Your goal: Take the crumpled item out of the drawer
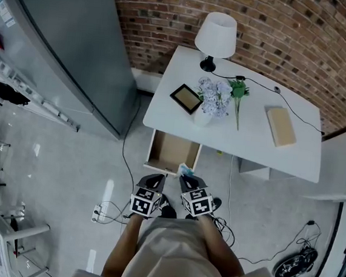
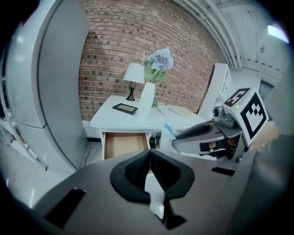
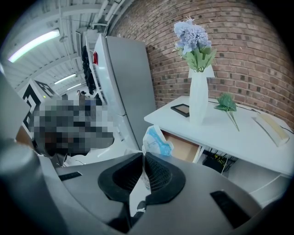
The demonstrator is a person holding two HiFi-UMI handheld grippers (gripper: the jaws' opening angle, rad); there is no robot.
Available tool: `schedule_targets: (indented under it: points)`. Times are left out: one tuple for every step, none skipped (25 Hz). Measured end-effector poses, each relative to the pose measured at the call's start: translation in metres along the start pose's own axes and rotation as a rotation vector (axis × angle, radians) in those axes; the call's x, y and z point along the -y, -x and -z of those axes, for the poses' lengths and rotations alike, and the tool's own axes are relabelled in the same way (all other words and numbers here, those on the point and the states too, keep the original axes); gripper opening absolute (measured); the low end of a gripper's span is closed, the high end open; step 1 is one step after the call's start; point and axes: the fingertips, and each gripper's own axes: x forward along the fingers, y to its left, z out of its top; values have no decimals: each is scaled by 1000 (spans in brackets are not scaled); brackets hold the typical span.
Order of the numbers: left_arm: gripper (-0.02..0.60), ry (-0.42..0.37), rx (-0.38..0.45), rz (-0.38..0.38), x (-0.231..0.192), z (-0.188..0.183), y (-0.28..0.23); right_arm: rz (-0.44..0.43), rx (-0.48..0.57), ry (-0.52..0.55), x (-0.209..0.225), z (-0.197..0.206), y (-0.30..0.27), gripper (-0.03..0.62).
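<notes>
The crumpled item (image 3: 156,142), a white and blue plastic wrapper, sticks out past the tips of my right gripper (image 3: 143,158), which is shut on its lower end. In the head view the crumpled item (image 1: 185,168) hangs just in front of the open drawer (image 1: 171,152), whose brown bottom looks bare. My left gripper (image 1: 157,179) is beside the right gripper (image 1: 184,175), pointing at the drawer. In the left gripper view my left gripper (image 2: 149,158) has its pads together with nothing between them, and the crumpled item (image 2: 168,131) shows at the right gripper's tip.
On the white desk (image 1: 293,155) stand a lamp (image 1: 216,35), a picture frame (image 1: 186,98), a vase of flowers (image 1: 212,99), a green sprig (image 1: 238,92) and a tan book (image 1: 281,126). A tall grey cabinet (image 1: 67,39) stands left of it. Cables (image 1: 108,211) lie on the floor.
</notes>
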Motion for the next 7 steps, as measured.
schedule_targets:
  points:
    - [15, -2, 1, 1, 0, 0, 0, 2, 4, -2, 0, 0, 0, 43]
    - [15, -4, 1, 1, 0, 0, 1, 4, 9, -2, -1, 0, 0, 43]
    - [15, -5, 1, 1, 0, 1, 1, 5, 13, -3, -2, 0, -1, 43]
    - [15, -5, 2, 2, 0, 2, 2, 6, 15, -3, -3, 0, -1, 43]
    - [15, -5, 1, 2, -1, 3, 2, 7, 17, -5, -4, 1, -2, 43]
    - [15, -4, 1, 1, -1, 4, 3, 8, 18, -7, -5, 2, -2, 43]
    - [15, -3, 0, 1, -2, 5, 4, 9, 18, -8, -6, 3, -2, 43]
